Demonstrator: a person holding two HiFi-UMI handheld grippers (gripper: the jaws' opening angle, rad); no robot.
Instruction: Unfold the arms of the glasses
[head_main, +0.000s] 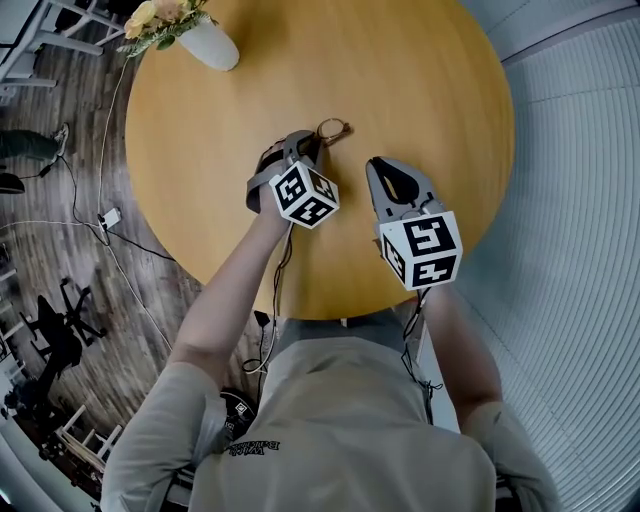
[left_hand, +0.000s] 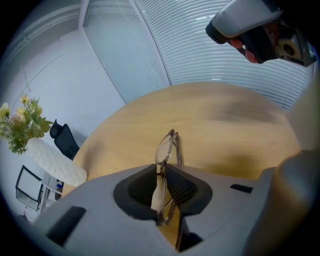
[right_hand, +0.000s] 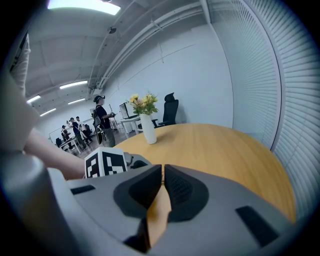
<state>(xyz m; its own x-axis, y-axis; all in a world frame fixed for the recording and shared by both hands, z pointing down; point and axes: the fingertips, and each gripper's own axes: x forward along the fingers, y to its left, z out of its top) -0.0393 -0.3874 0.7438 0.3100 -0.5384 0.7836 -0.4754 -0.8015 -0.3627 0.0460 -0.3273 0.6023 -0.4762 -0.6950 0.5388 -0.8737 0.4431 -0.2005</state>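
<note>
A pair of clear-framed glasses lies folded on the round wooden table, past the middle. My left gripper is shut on them. In the left gripper view the pads press on the near part of the glasses, and one lens sticks out ahead of the fingertips over the table. My right gripper hovers just to the right of the left one, shut with nothing in it. In its own view the right gripper has its tips together above the bare table.
A white vase with flowers stands at the table's far left edge, also seen as the vase in the right gripper view. A slatted wall curves round the right side. Cables and chairs are on the floor at left. People stand far off.
</note>
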